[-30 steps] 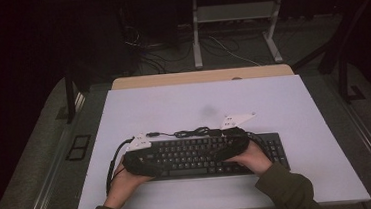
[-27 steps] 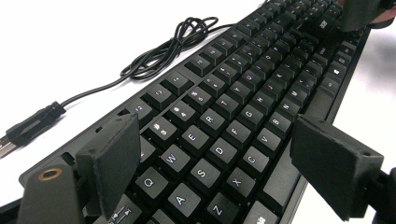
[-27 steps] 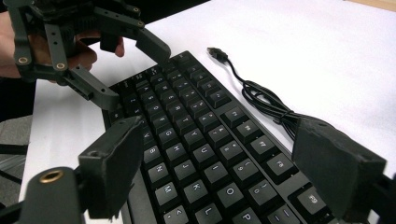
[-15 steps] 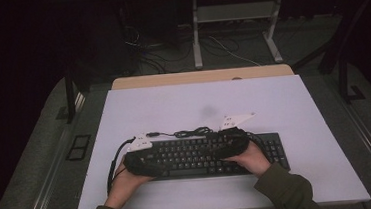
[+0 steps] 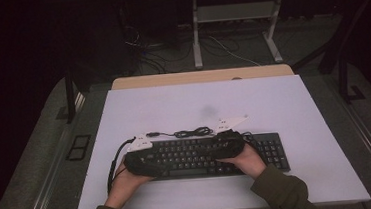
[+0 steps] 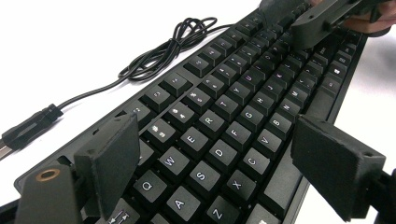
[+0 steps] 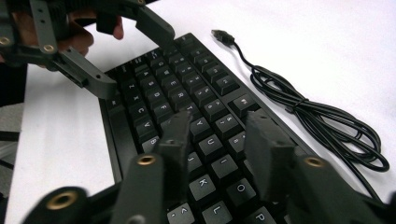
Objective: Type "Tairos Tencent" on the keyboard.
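Note:
A black keyboard [image 5: 205,155] lies on the white table [image 5: 283,102] near its front edge. Its black cable [image 5: 191,132] is coiled just behind it, the USB plug [image 7: 219,35] lying loose. My left gripper [image 6: 219,172] is open wide over the keyboard's left end, one pad [image 6: 112,163] at the far edge and the other beside the near edge. My right gripper [image 7: 217,140] hovers low over the middle keys, its fingers [image 7: 268,144] a short way apart with nothing between them. In the high view the left gripper [image 5: 140,160] and right gripper [image 5: 229,143] point toward each other.
A wooden strip [image 5: 201,76] borders the table's far edge. Behind it stands a metal frame [image 5: 232,28] with cables on the dark floor. Bare white tabletop [image 5: 173,105] stretches behind the keyboard and to its right.
My right gripper has edged slightly left over the keys. The left gripper and the keyboard have stayed put.

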The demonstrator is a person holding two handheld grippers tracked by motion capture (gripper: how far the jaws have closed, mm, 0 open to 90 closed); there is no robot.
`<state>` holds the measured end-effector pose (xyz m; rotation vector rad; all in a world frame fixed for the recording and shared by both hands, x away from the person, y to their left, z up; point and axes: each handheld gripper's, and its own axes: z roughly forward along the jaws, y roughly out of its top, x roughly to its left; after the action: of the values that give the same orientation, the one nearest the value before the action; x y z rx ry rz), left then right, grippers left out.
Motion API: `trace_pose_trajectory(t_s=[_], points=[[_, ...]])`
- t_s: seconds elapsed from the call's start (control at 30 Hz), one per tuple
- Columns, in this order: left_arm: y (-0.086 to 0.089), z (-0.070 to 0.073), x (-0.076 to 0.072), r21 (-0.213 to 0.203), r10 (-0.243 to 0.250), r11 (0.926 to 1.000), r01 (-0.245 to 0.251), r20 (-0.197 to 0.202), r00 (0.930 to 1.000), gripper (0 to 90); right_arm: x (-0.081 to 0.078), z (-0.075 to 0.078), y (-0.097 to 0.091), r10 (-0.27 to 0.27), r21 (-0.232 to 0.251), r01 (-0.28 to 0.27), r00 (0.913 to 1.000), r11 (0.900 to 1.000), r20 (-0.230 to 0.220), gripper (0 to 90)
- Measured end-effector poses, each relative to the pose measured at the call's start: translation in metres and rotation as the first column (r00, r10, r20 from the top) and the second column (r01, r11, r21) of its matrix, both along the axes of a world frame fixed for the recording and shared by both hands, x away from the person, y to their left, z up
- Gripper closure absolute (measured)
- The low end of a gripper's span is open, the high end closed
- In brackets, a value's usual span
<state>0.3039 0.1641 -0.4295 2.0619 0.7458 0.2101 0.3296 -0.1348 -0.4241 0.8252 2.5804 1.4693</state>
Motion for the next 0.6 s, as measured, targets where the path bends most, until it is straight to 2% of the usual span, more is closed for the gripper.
trace_pose_trajectory(t_s=[0.3, 0.6], points=[[0.0002, -0.0002, 0.0002, 0.002, -0.002, 1.0000, 0.002, 0.001, 1.0000, 14.8, -0.0010, -0.0045, 0.0058, -0.014, -0.048, 0.015, 0.9999, 0.9987, 0.006, 79.1], [-0.0002, -0.0003, 0.0001, 0.006, -0.004, 1.0000, 0.004, 0.002, 1.0000, 14.8, -0.0007, -0.0080, 0.0105, -0.022, -0.092, 0.021, 0.9998, 0.9955, -0.004, 88.9]])
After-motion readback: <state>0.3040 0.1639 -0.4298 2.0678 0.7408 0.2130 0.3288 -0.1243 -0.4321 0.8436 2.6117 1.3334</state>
